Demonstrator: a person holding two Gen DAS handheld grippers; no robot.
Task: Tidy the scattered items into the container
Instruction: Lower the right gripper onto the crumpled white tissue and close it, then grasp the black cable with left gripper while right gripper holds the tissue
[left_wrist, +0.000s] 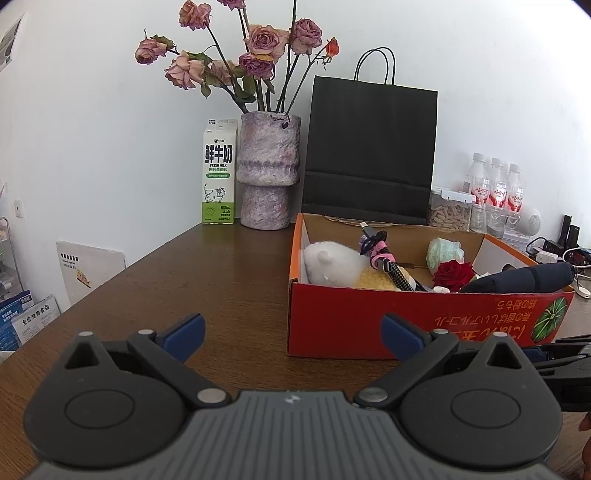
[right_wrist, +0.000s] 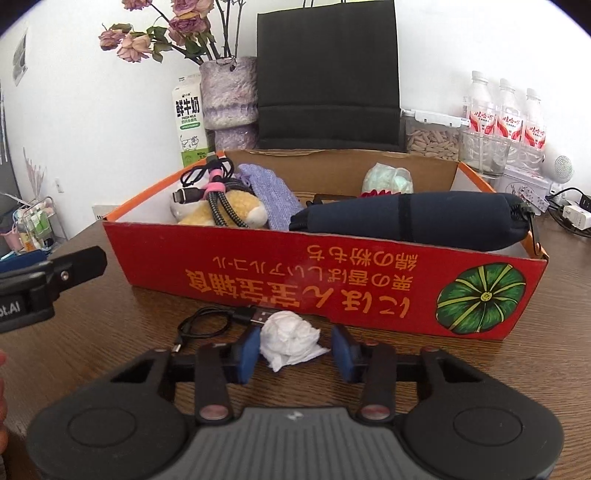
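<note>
Two low wrist views face the far wall across a wooden table (left_wrist: 229, 280). The left sits back, left of the red box (left_wrist: 332, 317); the right (closer) faces its front (right_wrist: 295, 273).

Vase (left_wrist: 268, 170): mottled purple, holding dried roses (left_wrist: 255, 55), at the back of the surface (left_wrist: 207, 280).
Milk carton (left_wrist: 219, 173): upright, just left of the vase.
Paper bag (left_wrist: 369, 147): black, against the wall.
Water bottles (left_wrist: 495, 184): three, far right.
</note>
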